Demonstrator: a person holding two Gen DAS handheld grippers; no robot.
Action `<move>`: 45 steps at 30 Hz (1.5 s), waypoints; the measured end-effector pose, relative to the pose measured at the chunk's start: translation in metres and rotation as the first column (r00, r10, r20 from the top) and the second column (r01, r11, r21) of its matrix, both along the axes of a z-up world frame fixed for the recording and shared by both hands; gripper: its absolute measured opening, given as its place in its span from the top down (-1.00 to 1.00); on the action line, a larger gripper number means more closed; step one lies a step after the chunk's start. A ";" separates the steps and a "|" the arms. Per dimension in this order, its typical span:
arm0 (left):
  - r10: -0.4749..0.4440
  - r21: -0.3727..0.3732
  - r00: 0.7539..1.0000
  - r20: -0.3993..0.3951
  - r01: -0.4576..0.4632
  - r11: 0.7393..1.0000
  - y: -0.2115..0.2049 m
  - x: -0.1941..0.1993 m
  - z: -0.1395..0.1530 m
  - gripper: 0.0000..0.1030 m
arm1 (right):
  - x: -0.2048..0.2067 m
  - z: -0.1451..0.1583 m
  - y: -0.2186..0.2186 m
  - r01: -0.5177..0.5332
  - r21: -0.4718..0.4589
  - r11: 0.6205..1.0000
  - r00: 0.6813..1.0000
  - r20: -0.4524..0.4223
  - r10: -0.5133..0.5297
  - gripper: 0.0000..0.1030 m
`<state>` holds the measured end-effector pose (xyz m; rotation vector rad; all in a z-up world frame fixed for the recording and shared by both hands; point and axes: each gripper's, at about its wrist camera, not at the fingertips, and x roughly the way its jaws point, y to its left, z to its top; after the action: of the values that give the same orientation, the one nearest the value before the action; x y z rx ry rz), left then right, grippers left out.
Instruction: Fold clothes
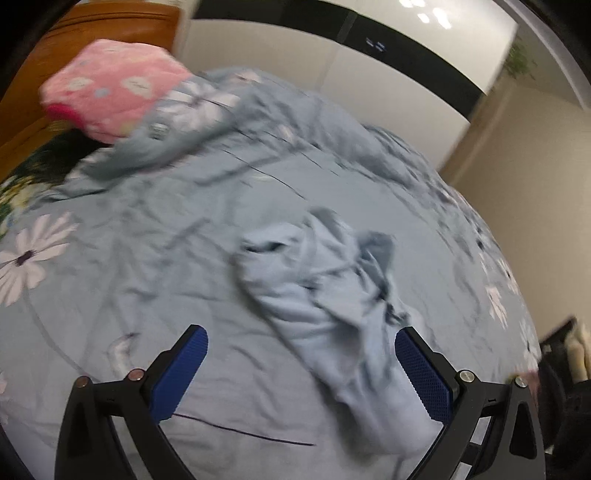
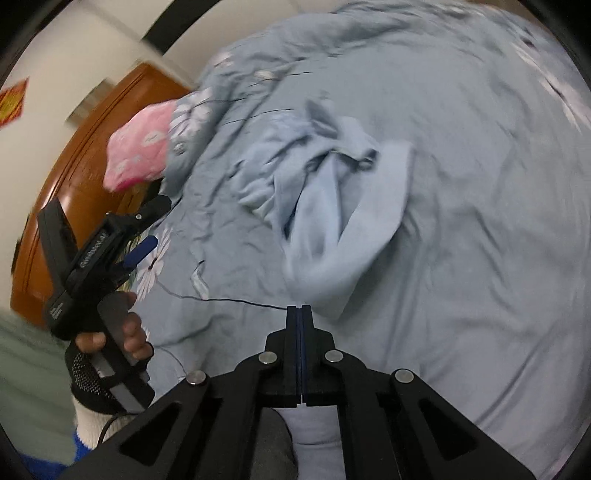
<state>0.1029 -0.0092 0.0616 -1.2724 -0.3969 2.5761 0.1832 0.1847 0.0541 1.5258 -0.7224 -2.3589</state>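
A crumpled light blue garment (image 1: 332, 306) lies on the blue floral bedsheet (image 1: 147, 258). My left gripper (image 1: 301, 365) is open above the sheet, its blue pads wide apart, with one end of the garment running between them. In the right wrist view the garment (image 2: 332, 206) lies bunched ahead of my right gripper (image 2: 299, 308), whose jaws are pressed together. A strip of the light blue cloth (image 2: 314, 439) shows below the jaws, but whether it is pinched is hidden. My left gripper (image 2: 147, 229) appears at the left, held in a gloved hand.
A pink floral pillow (image 1: 110, 88) lies at the head of the bed against a wooden headboard (image 1: 110, 29). A bunched blue floral quilt (image 1: 258, 110) lies beside it. A white wardrobe (image 1: 332, 62) stands behind the bed. The bed edge (image 1: 517, 295) curves along the right.
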 end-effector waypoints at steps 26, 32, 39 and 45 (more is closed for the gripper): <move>-0.010 0.164 0.978 0.209 -0.025 0.986 0.039 -0.075 -0.043 0.96 | -0.048 -0.095 0.054 0.206 -0.057 0.977 0.971 0.135 -0.197 0.50; 0.098 0.160 0.995 0.001 -0.097 0.982 -0.035 -0.037 0.047 0.96 | -0.044 -0.098 0.045 0.218 -0.072 0.973 0.967 0.147 -0.206 0.44; 0.209 0.119 0.975 -0.073 -0.200 0.973 -0.108 0.036 0.080 0.96 | -0.032 -0.094 0.025 0.233 -0.125 0.965 0.966 0.145 -0.214 0.31; 0.316 0.032 0.947 0.063 -0.318 0.947 -0.166 0.099 0.032 0.96 | -0.029 -0.091 0.006 0.215 -0.127 0.968 0.968 0.157 -0.195 0.29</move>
<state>0.2016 -0.1747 0.0937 -1.3670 -0.7180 2.7770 0.1542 0.1911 -0.0372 1.6408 -1.1090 -2.2957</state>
